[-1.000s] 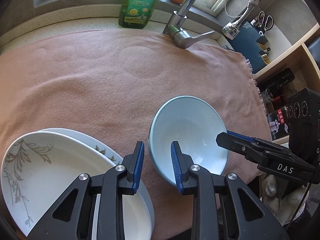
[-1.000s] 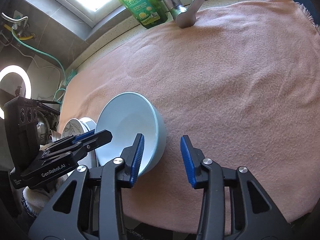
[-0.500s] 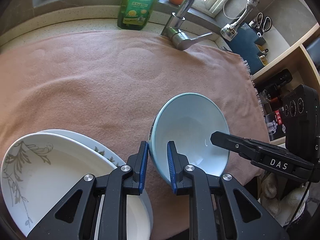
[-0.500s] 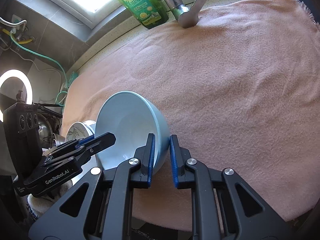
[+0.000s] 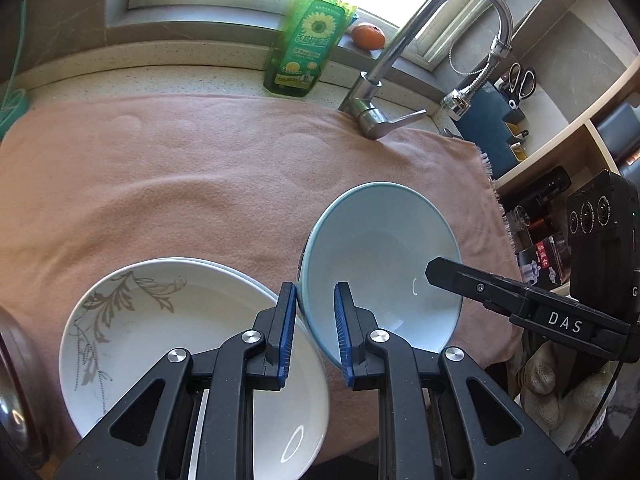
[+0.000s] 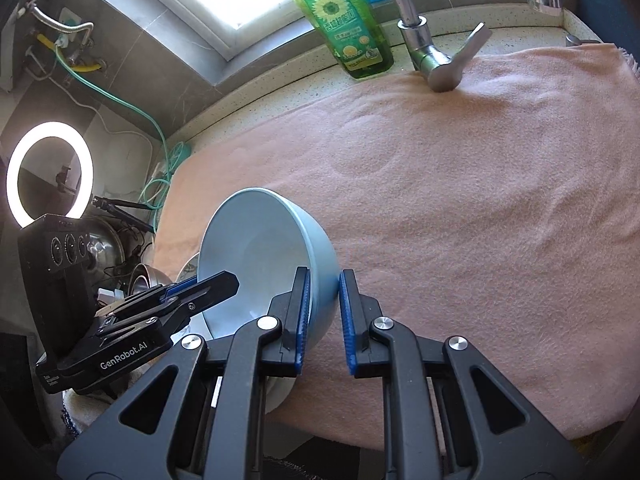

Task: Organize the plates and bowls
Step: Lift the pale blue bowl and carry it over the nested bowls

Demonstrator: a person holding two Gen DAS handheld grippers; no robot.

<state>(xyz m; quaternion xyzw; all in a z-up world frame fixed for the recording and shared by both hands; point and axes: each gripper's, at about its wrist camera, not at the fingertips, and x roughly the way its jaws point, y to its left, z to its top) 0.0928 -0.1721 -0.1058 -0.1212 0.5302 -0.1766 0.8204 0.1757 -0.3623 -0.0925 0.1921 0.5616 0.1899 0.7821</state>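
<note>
A light blue bowl [image 5: 380,256] hangs tilted just above the pink cloth [image 5: 160,184], carried from both sides. My left gripper [image 5: 315,308] is shut on the bowl's left rim, one blue pad inside and one outside. My right gripper [image 6: 323,300] is shut on the opposite rim; in the left wrist view its black fingers [image 5: 452,276] reach in from the right. The right wrist view shows the bowl [image 6: 260,256] with the left gripper [image 6: 212,286] at its far side. Two stacked white plates with a leaf pattern [image 5: 160,332] lie on the cloth left of the bowl.
A green dish soap bottle [image 5: 308,40], a faucet [image 5: 376,120] and an orange [image 5: 368,36] stand along the back by the window. Shelves with small items [image 5: 540,208] are to the right. A ring light [image 6: 48,172] and metal pots [image 6: 140,280] stand past the cloth's left end.
Both grippers went from open beside the rim to shut on it. The bowl then rose off the cloth, and both views pulled back and up.
</note>
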